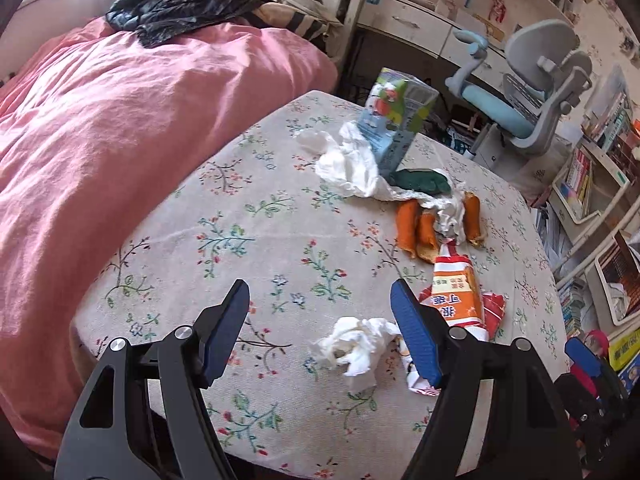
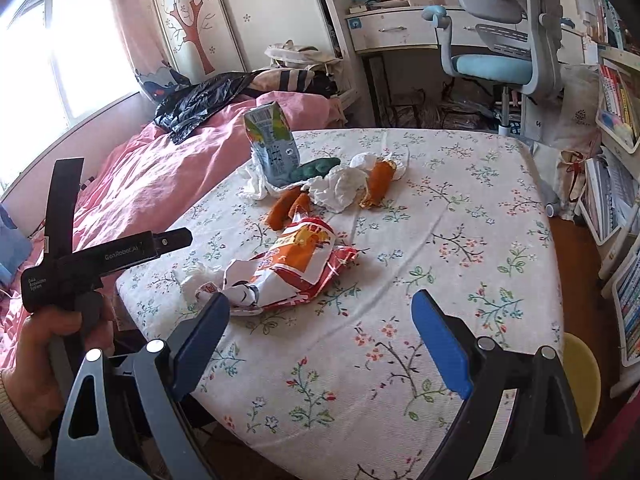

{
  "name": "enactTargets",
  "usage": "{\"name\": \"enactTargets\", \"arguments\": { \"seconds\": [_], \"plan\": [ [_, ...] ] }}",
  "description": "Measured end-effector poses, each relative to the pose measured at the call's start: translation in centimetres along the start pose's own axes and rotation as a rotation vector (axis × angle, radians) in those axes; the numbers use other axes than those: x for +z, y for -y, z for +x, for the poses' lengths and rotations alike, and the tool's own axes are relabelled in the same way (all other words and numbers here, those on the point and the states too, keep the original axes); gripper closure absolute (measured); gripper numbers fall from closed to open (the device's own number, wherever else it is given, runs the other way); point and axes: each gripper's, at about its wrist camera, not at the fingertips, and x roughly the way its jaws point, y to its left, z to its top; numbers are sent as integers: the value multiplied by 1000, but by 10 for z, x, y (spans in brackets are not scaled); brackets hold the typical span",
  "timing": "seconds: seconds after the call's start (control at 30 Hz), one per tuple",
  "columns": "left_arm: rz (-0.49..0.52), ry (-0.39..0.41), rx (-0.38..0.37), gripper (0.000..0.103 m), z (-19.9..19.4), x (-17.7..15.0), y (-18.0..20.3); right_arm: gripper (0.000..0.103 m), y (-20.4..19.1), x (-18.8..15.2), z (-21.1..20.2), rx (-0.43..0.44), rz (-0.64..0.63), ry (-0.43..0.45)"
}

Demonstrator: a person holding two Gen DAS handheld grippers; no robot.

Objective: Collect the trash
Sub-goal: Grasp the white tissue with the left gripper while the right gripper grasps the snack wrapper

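Trash lies on a floral-cloth table (image 1: 256, 240) (image 2: 460, 208). A crumpled white tissue (image 1: 354, 346) (image 2: 196, 278) lies just ahead of my open, empty left gripper (image 1: 320, 312). An orange-red snack wrapper (image 1: 456, 300) (image 2: 296, 260) lies right of it. Farther off are orange peels (image 1: 420, 228) (image 2: 378, 180), white paper (image 1: 352, 160) (image 2: 340, 190), a dark green wrapper (image 1: 424, 182) (image 2: 316, 168) and an upright drink carton (image 1: 394, 120) (image 2: 272, 140). My right gripper (image 2: 320, 320) is open and empty above the table's near edge.
A bed with a pink cover (image 1: 120, 120) (image 2: 160, 176) and a black plastic bag (image 1: 180, 10) (image 2: 200, 100) lies left of the table. A grey-blue desk chair (image 1: 528, 92) (image 2: 500, 40) and bookshelves (image 2: 616, 160) stand to the right. A yellow stool (image 2: 582, 376) is at the table's near right corner.
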Motion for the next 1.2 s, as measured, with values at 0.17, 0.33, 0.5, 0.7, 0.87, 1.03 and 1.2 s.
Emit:
{"name": "enactTargets", "arguments": {
  "seconds": [0.17, 0.33, 0.5, 0.7, 0.87, 1.03, 1.2],
  "plan": [
    [2, -12, -15, 33, -1, 4, -10, 14, -21, 2, 18, 26, -31, -23],
    [136, -54, -47, 33, -1, -4, 10, 14, -20, 6, 39, 33, 3, -58],
    [168, -107, -63, 33, 10, -7, 15, 14, -22, 9, 58, 13, 2, -97],
    [182, -134, -71, 33, 17, -8, 16, 14, -22, 9, 67, 2, -10, -125],
    [245, -175, -78, 40, 23, -16, 27, 17, -17, 13, 72, -21, -5, -143],
    [297, -188, -81, 62, 24, -20, 33, 35, -21, 13, 76, 29, -16, -170],
    [294, -193, -108, 79, 25, -18, 36, 62, -33, 11, 74, 43, -76, -170]
  ]
}}
